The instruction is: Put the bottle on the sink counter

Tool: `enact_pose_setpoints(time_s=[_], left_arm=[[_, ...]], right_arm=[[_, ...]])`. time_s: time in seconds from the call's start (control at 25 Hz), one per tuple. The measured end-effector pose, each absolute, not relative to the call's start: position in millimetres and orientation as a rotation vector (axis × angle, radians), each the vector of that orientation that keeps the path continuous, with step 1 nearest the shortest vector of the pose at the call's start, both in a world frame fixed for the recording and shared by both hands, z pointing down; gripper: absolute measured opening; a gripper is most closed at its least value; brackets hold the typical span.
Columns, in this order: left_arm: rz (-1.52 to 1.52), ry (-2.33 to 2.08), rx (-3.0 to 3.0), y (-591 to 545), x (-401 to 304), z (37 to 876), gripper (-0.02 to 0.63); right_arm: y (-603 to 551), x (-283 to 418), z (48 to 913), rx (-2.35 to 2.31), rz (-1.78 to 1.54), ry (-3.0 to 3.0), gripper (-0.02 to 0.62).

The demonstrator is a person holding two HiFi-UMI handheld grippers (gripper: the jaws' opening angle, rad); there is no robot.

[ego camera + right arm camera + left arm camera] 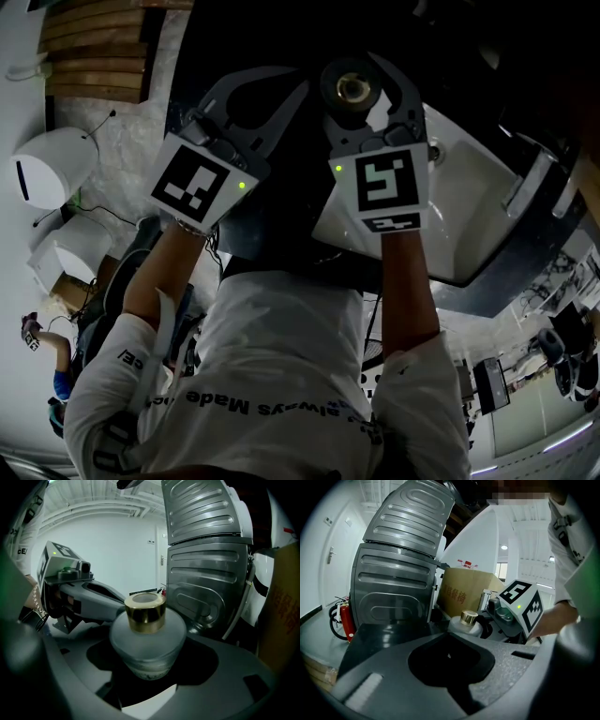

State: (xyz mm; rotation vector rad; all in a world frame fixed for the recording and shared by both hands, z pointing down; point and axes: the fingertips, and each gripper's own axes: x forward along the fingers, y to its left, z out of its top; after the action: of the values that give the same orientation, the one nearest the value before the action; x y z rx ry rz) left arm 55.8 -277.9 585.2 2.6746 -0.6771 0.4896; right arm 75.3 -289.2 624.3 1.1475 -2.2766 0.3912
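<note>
A squat frosted-glass bottle (pixel 352 89) with a gold collar sits between the jaws of my right gripper (pixel 366 80), which is shut on it. In the right gripper view the bottle (pixel 147 639) stands upright and fills the middle. It hangs over the dark sink counter (pixel 281 28), just left of the white basin (pixel 469 216). My left gripper (pixel 295 82) is close on its left, shut with nothing in it. From the left gripper view the bottle (pixel 465 623) shows just beyond the jaw tips.
A faucet (pixel 520 187) stands at the basin's right rim. White round bins (pixel 52 164) and wooden slats (pixel 94 47) lie on the floor at left. A grey ribbed metal panel (pixel 398 564), a cardboard box (pixel 468 595) and a red fire extinguisher (pixel 347 620) are behind.
</note>
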Motion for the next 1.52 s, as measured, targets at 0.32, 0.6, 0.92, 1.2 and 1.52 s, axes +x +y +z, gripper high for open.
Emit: enact_pose_setpoints(time_s=[0.32, 0.6, 0.92, 1.2, 1.52], left_arm=[[0.499, -0.684, 2.671, -275.1, 51.1, 585.3, 0.003], [0.478, -0.713, 2.688, -269.4, 48.4, 574.8, 0.003], [0.359, -0.789, 2.712, -251.9, 26.3, 513.1, 0.003], [0.272, -0.789, 2.743, -219.8, 26.8, 452.9, 0.003], [0.184, -0.771, 2.788, -178.2, 32.3, 383.9, 0.003]], right_arm=[[-290.0, 73.0, 624.9, 1.151, 0.416, -2.291, 0.336], [-293.1, 71.7, 606.2, 1.205, 0.358, -2.369, 0.36], [-278.1, 67.0, 537.4, 1.221, 0.224, -2.43, 0.359], [-241.7, 73.3, 466.2, 1.247, 0.184, -2.473, 0.287], [-191.5, 73.3, 389.7, 1.268, 0.176, -2.513, 0.144]])
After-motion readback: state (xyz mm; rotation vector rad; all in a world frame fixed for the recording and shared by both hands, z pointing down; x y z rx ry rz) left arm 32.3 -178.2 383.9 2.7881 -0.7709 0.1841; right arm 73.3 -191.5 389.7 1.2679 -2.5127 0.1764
